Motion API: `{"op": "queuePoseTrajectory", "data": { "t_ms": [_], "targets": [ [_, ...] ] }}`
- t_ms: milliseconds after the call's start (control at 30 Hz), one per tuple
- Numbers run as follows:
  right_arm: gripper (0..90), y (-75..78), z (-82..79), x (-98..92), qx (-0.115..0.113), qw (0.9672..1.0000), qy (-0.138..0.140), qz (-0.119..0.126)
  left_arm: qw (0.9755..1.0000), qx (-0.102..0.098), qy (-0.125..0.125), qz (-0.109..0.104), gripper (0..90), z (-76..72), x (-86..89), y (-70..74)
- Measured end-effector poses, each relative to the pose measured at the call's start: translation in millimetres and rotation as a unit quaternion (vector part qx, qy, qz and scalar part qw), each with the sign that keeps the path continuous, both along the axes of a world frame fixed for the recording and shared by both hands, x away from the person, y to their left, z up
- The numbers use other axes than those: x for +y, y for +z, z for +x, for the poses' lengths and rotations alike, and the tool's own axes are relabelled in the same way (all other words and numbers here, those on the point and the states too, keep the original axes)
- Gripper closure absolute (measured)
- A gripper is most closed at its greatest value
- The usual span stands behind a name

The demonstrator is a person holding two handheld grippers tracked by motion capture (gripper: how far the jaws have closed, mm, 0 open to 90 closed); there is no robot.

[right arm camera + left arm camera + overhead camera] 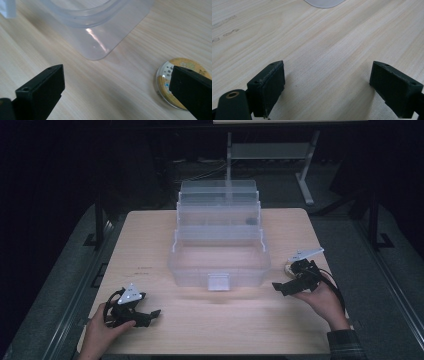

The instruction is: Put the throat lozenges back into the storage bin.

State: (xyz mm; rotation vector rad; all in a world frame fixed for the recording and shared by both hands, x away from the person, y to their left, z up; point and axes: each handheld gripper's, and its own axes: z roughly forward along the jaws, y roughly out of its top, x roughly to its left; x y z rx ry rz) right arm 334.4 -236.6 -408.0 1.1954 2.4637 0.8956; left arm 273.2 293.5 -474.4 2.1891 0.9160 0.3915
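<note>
1. Left gripper (150, 315): rests low over the near left part of the wooden table (150, 235), held in the person's left hand (102, 330), jaws pointing right and slightly forward; in the left gripper view (327, 82) its jaws stand wide apart over bare wood, nothing between them
2. Clear tiered storage box (220, 265): stands open at the table's middle, trays stepped up toward the back, a small latch tab (218, 281) on the near wall; its rounded corner (100, 47) lies just ahead of the right gripper
3. Round tin (183, 82): small, clear-lidded with a yellow label, lies flat on the table just right of the box, partly behind one right jaw
4. Right gripper (280, 287): held in the right hand (325, 302), tilted, jaws pointing left toward the box; jaws wide apart, empty (116, 92)
5. Step in hand, as judged: approach to the tin, no grasp begun; next move calls for swinging the right gripper over the tin, straddling its rim, then closing
</note>
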Motion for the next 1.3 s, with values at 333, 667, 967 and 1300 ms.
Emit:
{"op": "queuePoseTrajectory", "data": {
  "t_ms": [333,667,967,1300],
  "targets": [
    [0.0,0.7,11.7,-8.2,0.001,0.9999,-0.013,-0.003,1.0,0.0,0.0,0.0,11.9,0.0,0.0,0.0],
    [0.0,3.5,26.5,-17.3,0.01,0.9995,-0.03,-0.005,1.0,0.0,0.0,0.0,11.9,0.0,0.0,0.0],
    [0.0,5.9,40.3,-25.3,0.025,0.9986,-0.046,-0.012,1.0,0.0,0.0,0.0,11.9,0.0,0.0,0.0],
    [0.0,2.9,57.4,-32.3,0.039,0.9971,-0.059,-0.027,1.0,0.0,0.0,0.0,11.9,0.0,0.0,0.0]
  ]
}}
